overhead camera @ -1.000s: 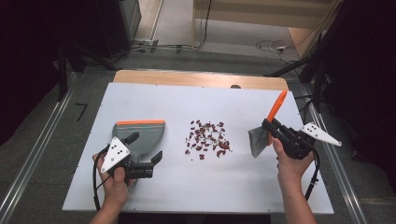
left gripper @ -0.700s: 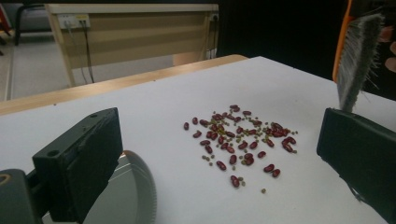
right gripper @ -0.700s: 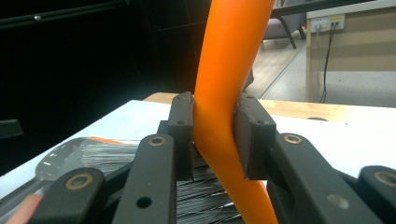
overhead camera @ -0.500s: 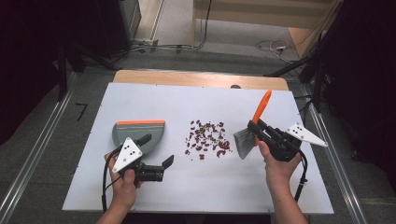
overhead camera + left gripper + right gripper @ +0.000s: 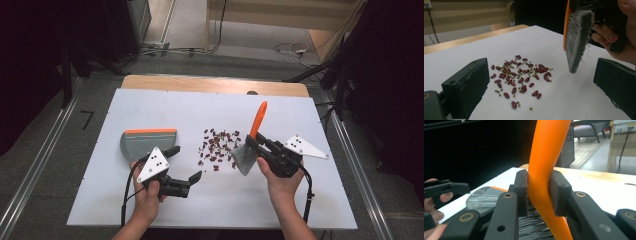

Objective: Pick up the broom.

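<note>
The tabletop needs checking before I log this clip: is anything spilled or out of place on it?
Yes. Red beans with small green ones lie scattered loose mid-table, between the dustpan and the brush clamped in the right gripper. The dustpan lies flat, apart from the spill. Nothing looks damaged.

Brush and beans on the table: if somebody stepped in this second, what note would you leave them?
Right hand-held gripper: shut on the brush, orange handle clamped between the jaws, bristles at the right edge of the beans.
Left hand-held gripper: open, holding nothing, jaws facing the beans from the left.
Beans: scattered in a loose patch at mid-table.
Dustpan: flat on the table, left of the beans, beside the left hand.
Done: brush picked up.
Left: probably grasp the dustpan, sweep the beans into it.
</note>
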A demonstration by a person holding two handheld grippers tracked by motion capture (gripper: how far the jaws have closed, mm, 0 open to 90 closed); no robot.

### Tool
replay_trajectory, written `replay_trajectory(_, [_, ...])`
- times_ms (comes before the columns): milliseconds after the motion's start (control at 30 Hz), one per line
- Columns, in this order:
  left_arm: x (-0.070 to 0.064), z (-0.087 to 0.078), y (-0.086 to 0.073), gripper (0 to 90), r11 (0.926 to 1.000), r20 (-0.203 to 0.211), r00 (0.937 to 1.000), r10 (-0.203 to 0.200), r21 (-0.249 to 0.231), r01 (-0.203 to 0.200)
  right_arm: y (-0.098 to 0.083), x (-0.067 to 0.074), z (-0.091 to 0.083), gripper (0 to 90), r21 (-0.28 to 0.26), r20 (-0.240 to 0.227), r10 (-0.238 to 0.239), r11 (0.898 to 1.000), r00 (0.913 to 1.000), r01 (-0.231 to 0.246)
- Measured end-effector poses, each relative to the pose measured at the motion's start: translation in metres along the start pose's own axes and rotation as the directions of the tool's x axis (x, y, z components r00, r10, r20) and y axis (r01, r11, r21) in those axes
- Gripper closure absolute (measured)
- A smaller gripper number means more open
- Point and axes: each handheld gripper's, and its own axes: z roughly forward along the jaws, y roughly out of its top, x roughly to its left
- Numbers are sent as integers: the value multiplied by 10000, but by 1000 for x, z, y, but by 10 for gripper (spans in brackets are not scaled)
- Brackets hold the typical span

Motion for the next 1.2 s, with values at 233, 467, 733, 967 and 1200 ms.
replay_trajectory(233, [-10,18,5,6,10000,504,9987,-22,-19,23,0,15,8,690,6,-154,-210,9998,9997,211])
replay_trajectory(467, [-20,26,4,34,9989,747,9968,-276,387,247,-2,28,12,690,-24,-276,-404,9992,9988,404])
replay_trajectory(733, [-35,35,5,59,9971,928,9953,-280,737,211,-3,43,15,690,-8,-273,-624,9981,9977,624])
replay_trajectory(967, [-44,42,4,133,9956,866,9954,-403,873,327,-3,58,16,690,-70,-300,-860,9963,9958,859])
replay_trajectory(1200, [-50,47,1,390,9931,423,9978,-502,1081,454,-4,70,19,690,-77,-295,-897,9960,9955,895])
